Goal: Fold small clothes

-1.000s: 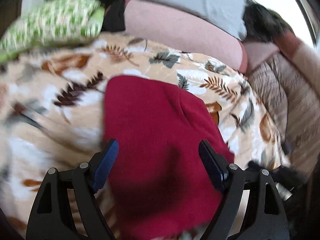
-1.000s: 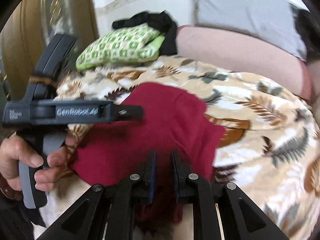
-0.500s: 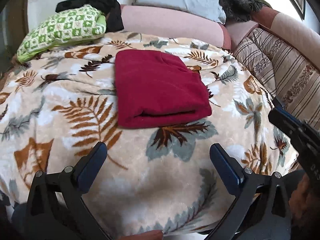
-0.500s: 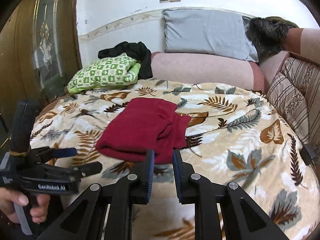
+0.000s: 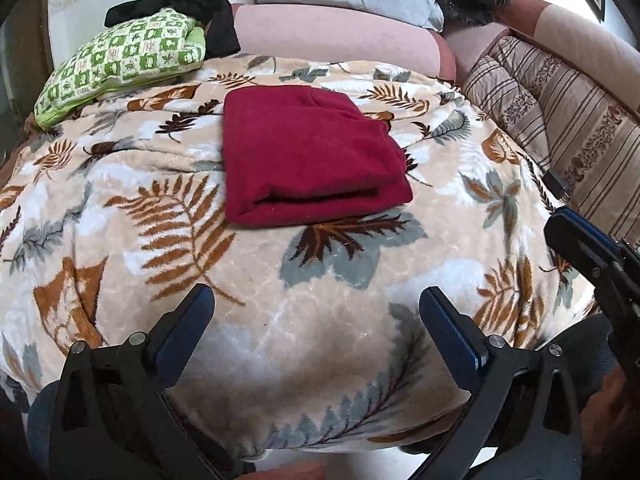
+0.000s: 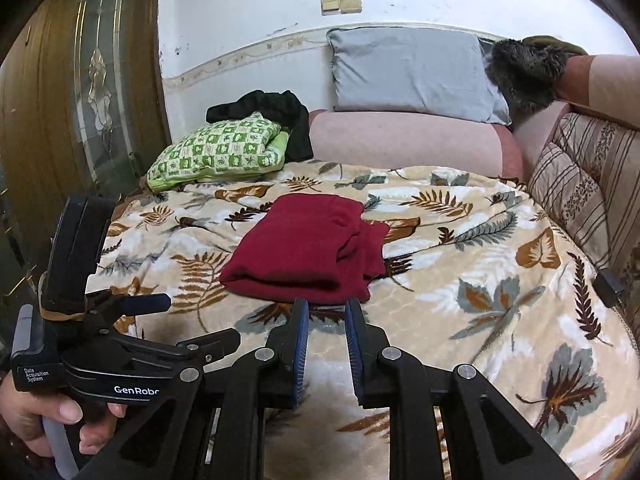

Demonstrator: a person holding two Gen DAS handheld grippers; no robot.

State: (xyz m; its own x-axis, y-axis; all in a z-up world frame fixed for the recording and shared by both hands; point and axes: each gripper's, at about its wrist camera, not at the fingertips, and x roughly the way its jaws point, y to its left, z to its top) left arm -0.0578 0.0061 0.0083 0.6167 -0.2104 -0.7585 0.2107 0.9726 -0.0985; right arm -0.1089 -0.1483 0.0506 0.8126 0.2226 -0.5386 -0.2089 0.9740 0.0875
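Note:
A dark red garment (image 5: 308, 156) lies folded into a rectangle on the leaf-patterned blanket (image 5: 320, 280); it also shows in the right wrist view (image 6: 312, 252). My left gripper (image 5: 316, 312) is open and empty, held back near the blanket's front edge, well short of the garment. It also shows in the right wrist view (image 6: 188, 320), at the lower left. My right gripper (image 6: 326, 316) has its jaws nearly closed with a narrow gap, holds nothing, and sits just in front of the garment. Its tip shows in the left wrist view (image 5: 576, 232) at the right.
A green checked pillow (image 5: 120, 64) and a black garment (image 5: 188, 4) lie at the back left. A pink bolster (image 5: 332, 36) and grey pillow (image 6: 412, 72) line the back. Striped cushions (image 5: 560, 120) stand on the right. A wooden door (image 6: 72, 120) is on the left.
Both grippers have pulled back from the red garment toward the blanket's front edge. The garment now lies free and folded. The left gripper stayed open.

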